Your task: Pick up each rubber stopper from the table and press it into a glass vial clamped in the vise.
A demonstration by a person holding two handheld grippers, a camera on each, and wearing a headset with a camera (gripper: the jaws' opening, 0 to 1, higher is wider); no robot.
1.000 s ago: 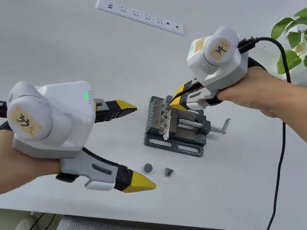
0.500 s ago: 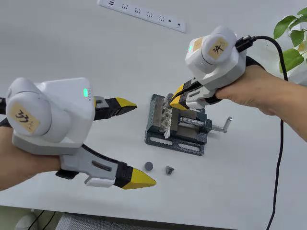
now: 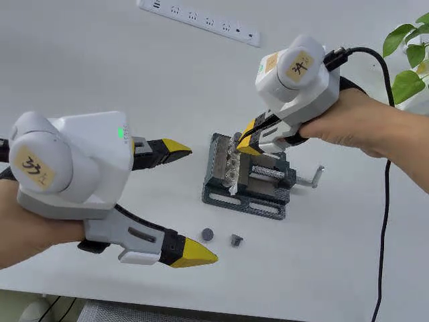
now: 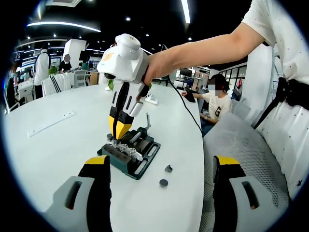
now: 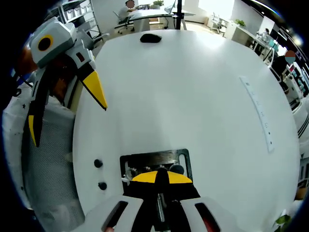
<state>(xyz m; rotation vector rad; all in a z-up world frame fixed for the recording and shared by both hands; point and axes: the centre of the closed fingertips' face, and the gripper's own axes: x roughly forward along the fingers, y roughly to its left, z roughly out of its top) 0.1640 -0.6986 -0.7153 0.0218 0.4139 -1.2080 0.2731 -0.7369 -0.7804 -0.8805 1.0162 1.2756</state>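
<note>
Left hand-held gripper (image 4: 161,161): jaws wide apart. Right hand-held gripper (image 4: 119,130): tips together, over vise (image 4: 137,159). Two rubber stoppers (image 4: 164,182) on tabletop (image 4: 63,140) nearby.

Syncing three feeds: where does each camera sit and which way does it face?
Head view: on the headset, facing down at the vise; hands hold left gripper and right gripper.
Left gripper view: along its open jaws toward vise and right gripper; arm and torso show.
Right gripper view: down its jaws onto the vise; left gripper at left.
All share vise and two stoppers.
</note>
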